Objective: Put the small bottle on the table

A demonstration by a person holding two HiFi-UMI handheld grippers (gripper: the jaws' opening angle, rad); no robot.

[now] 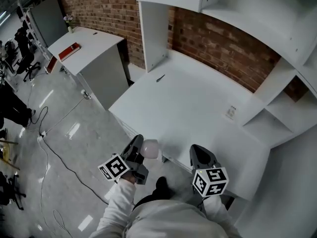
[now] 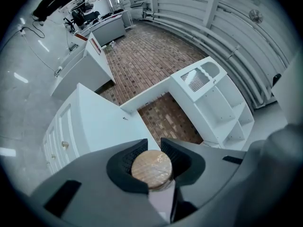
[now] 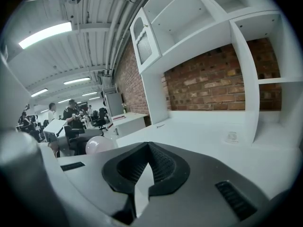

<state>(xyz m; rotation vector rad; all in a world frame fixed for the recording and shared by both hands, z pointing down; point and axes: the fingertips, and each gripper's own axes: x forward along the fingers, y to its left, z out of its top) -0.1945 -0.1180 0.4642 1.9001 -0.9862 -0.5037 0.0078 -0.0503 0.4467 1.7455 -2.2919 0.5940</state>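
Observation:
The small bottle [image 1: 150, 148] is pale and rounded, and hangs just past the near edge of the white table [image 1: 198, 103]. My left gripper [image 1: 140, 148] is shut on it. In the left gripper view the bottle's round cork-coloured cap [image 2: 151, 168] sits between the two dark pads, with the table [image 2: 94, 122] beyond it. My right gripper [image 1: 196, 151] hovers at the table's near edge to the right of the bottle. In the right gripper view its jaws [image 3: 149, 148] meet at the tips with nothing between them. The bottle [image 3: 99, 144] shows at their left.
A white shelf unit [image 1: 277, 108] with open compartments stands along the brick wall at the back right. A small dark item [image 1: 160, 78] and a small label [image 1: 230, 112] lie on the table. A second white desk [image 1: 86, 43] stands to the left, with cables on the floor [image 1: 54, 152].

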